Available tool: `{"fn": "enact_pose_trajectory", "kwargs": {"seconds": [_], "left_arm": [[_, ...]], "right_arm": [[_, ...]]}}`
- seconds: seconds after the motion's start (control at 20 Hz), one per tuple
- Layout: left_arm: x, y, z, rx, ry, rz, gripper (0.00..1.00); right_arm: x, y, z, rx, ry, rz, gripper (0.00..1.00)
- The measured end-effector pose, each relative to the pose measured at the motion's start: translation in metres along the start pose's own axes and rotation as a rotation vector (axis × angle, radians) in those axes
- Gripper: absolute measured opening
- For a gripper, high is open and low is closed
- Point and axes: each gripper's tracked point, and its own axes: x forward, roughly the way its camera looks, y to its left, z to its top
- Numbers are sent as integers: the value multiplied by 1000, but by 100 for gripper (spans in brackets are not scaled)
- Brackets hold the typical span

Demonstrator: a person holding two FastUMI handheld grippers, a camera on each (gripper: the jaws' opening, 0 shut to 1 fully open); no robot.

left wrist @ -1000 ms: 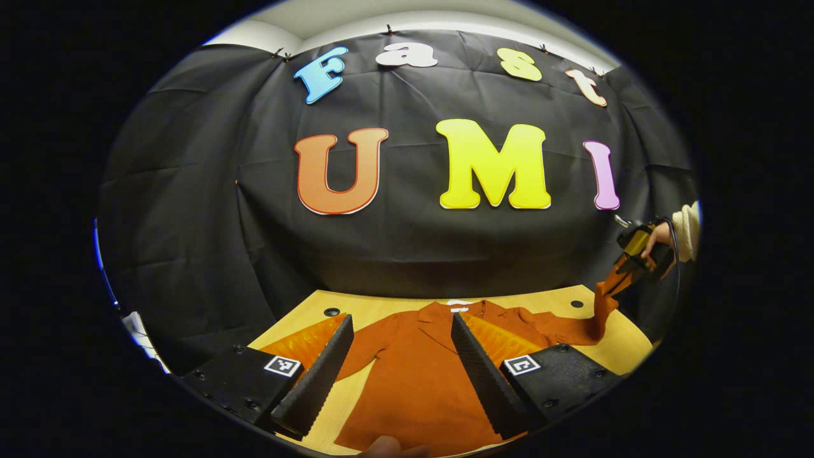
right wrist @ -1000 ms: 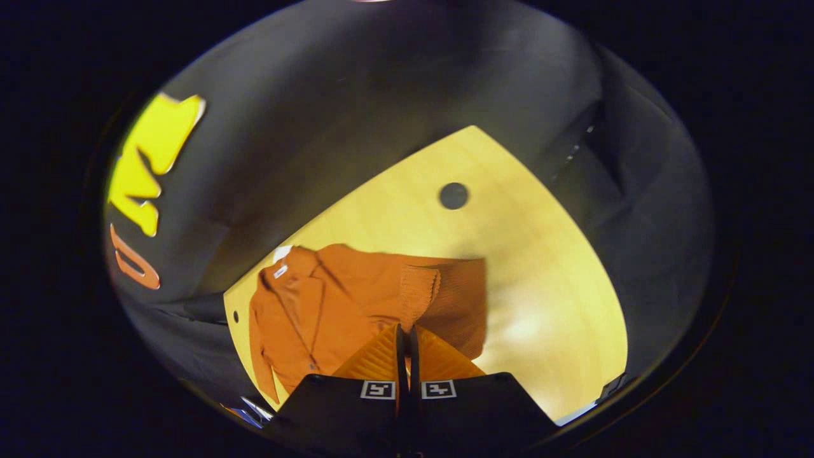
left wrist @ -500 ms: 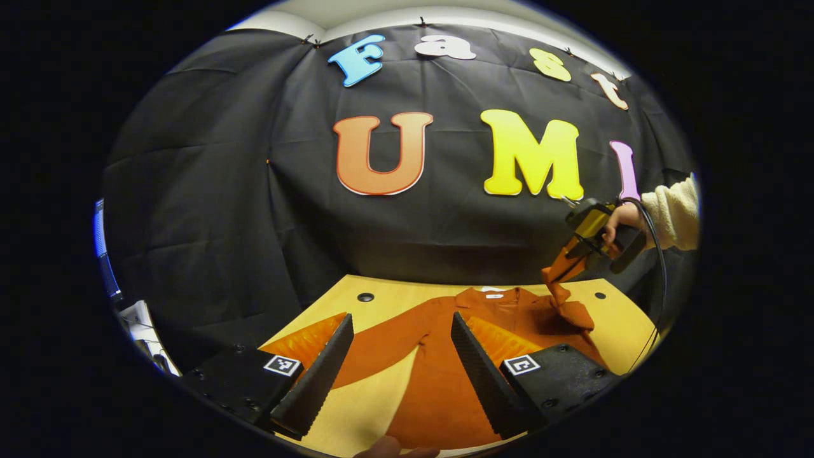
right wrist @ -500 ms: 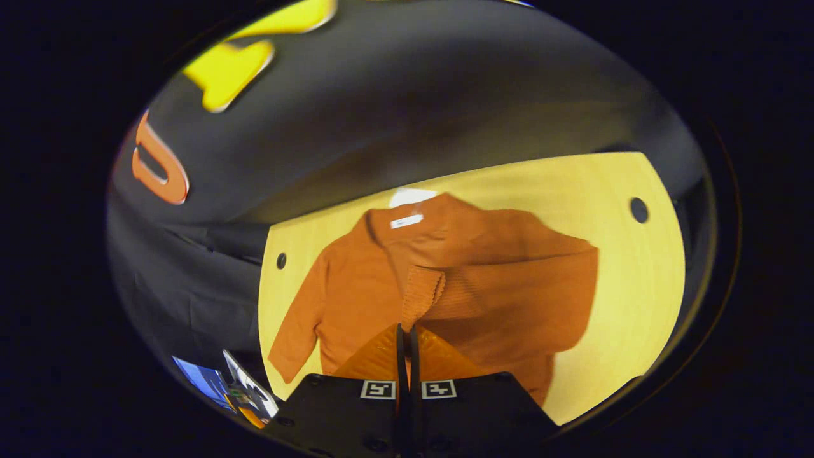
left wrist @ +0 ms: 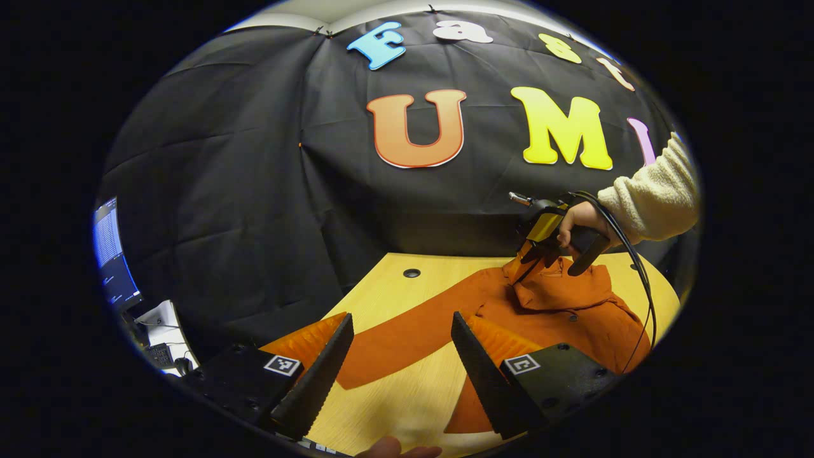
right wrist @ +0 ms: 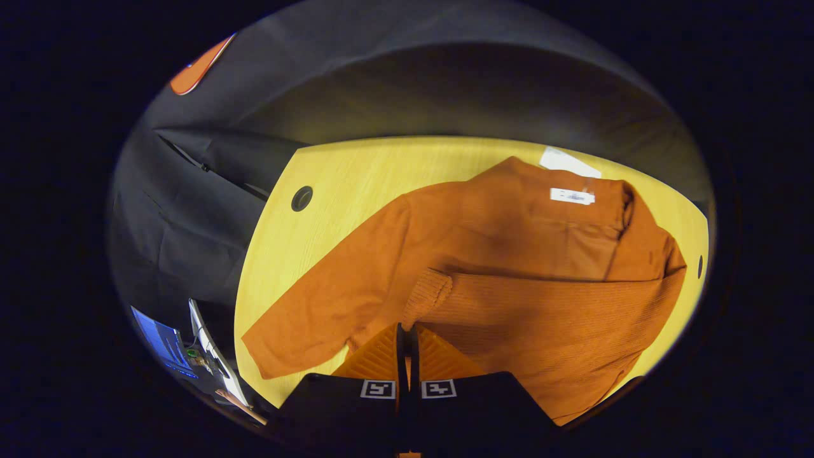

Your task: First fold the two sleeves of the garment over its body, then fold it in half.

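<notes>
An orange garment (right wrist: 509,254) lies flat on the wooden table (right wrist: 343,184), collar and white label (right wrist: 572,196) toward the wall. My right gripper (right wrist: 405,329) is shut on the cuff (right wrist: 427,294) of one sleeve, which is drawn across the garment's body. The left gripper view shows that right gripper (left wrist: 526,262), held by a hand in a cream sleeve (left wrist: 648,200), low over the collar area. My left gripper (left wrist: 400,346) stands open above the other sleeve (left wrist: 407,340), which stretches out flat on the table between its fingers without touching them.
A round hole (left wrist: 411,273) is in the table near the wall. A black cable (left wrist: 638,286) hangs from the right gripper over the garment. A lit monitor (left wrist: 111,254) and small desk items stand beyond the table's left edge. A fingertip (left wrist: 394,449) shows at the bottom.
My right gripper has carried its sleeve from out at the side, across and down onto the garment's body. My left gripper stayed open and shifted left, over the other sleeve.
</notes>
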Motion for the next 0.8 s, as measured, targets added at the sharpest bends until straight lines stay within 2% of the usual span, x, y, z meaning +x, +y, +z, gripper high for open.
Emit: {"fn": "enact_pose_trajectory", "kwargs": {"seconds": [0.25, 0.4, 0.45, 0.5, 0.55, 0.65, 0.7, 0.75, 0.8], "left_arm": [[0, 13, -30, 20, 53, 15, 100], [0, 23, -40, -16, 81, 35, 100], [0, 28, -44, -22, 86, 47, 100], [3, 31, -47, -25, 96, 58, 100], [4, 35, -50, -29, 97, 73, 100], [13, 45, -66, -43, 150, 101, 100], [20, 53, -75, -59, 186, 125, 100], [28, 59, -84, -83, 218, 136, 100], [35, 64, -95, -114, 267, 146, 100]], "right_arm": [[35, 11, -2, -20, 13, -15, 0], [31, 17, 6, 33, 12, 37, 6], [29, 22, -2, 45, 16, 58, 14], [23, 27, 0, 44, 16, 82, 14], [15, 26, -3, 26, 14, 82, 31], [2, 14, -10, -7, 18, 26, 64], [-10, 14, -16, -16, 31, 33, 64], [-24, 11, -23, -16, 35, 37, 59], [-34, 13, -30, -15, 33, 59, 60]]}}
